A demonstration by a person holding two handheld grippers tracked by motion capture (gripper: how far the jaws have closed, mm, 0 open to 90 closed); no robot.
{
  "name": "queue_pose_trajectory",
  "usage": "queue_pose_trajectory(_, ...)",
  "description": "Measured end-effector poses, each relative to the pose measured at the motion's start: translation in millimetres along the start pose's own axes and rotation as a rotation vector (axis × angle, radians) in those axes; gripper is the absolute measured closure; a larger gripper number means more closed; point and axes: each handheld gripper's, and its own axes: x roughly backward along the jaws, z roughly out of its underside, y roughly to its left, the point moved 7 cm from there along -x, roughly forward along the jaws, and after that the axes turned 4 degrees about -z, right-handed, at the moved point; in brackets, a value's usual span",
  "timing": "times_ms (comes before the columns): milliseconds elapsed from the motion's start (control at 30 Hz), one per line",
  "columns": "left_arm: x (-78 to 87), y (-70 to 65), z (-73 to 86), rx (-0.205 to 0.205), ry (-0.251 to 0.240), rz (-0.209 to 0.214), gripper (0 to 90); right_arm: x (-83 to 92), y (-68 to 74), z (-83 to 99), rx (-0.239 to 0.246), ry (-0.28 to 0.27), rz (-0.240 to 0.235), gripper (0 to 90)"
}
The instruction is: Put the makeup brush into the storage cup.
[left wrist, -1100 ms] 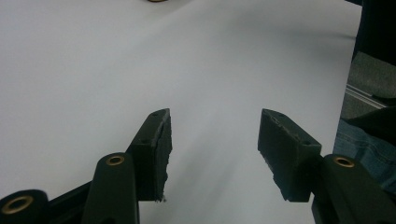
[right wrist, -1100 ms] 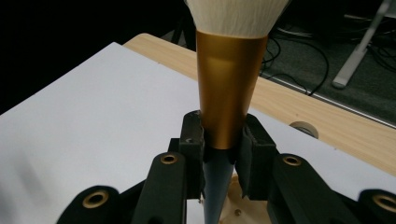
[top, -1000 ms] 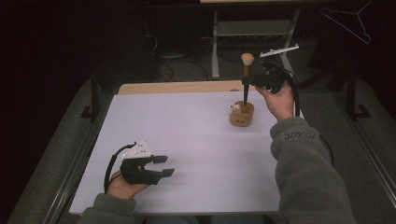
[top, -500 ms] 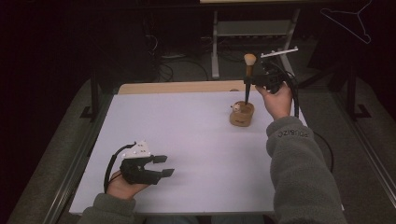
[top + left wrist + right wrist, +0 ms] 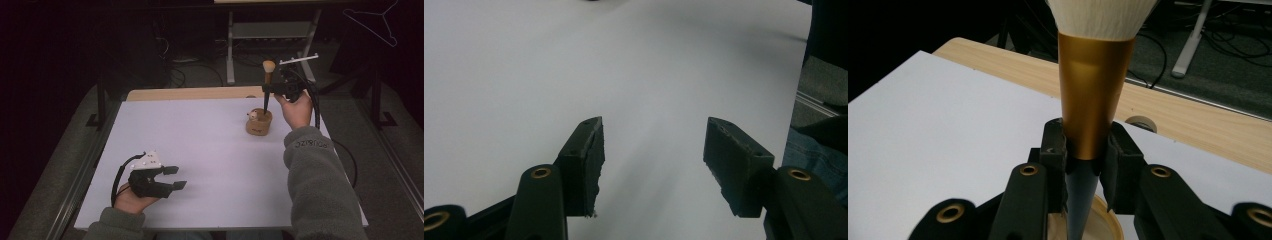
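On the far right of the white-topped bench (image 5: 200, 145), the right gripper (image 5: 272, 90) holds a makeup brush with a pale bristle head, gold metal ferrule and dark tapering handle (image 5: 267, 85) upright, bristles uppermost. In the right gripper view its two black fingers (image 5: 1054, 150) are clamped on either side of the brush (image 5: 1093, 100) just where the gold ferrule meets the dark handle, and the handle's narrow lower end points down over the round light-wood holder (image 5: 1103, 227) directly beneath. From the high view the handle's tip reaches the top of that small round wooden holder (image 5: 259, 122), which stands on the bench just near and left of the right hand (image 5: 296, 107); whether the tip sits inside it or just above cannot be told. A strip of bare light-wood bench edge (image 5: 195, 93) runs along the far side beyond the white surface. At the near left, the left gripper (image 5: 172, 177) rests low over the bench in the left hand (image 5: 131, 200), well apart from the brush and holder. In the left gripper view its fingers (image 5: 584, 160) stand wide apart with only bare white surface (image 5: 574, 65) between them.
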Motion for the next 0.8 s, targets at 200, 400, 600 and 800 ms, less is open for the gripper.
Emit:
queue_pose_trajectory(200,-0.4,0.2,0.3,0.003,-0.001,0.000,40.1,-3.0,-1.7,4.7,-0.009,0.003,0.001,72.9)
queue_pose_trajectory(400,0.0,0.5,0.3,0.009,-0.004,-0.001,39.6,-3.8,-1.5,5.1,-0.007,0.001,0.003,72.9)
queue_pose_trajectory(600,0.0,0.4,0.1,0.009,-0.007,-0.002,39.4,-5.3,-2.0,7.1,-0.010,-0.003,0.006,72.9)
queue_pose_trajectory(800,0.0,0.7,0.2,0.006,-0.005,-0.002,39.2,-8.2,-4.4,12.4,-0.017,0.002,0.007,72.9)
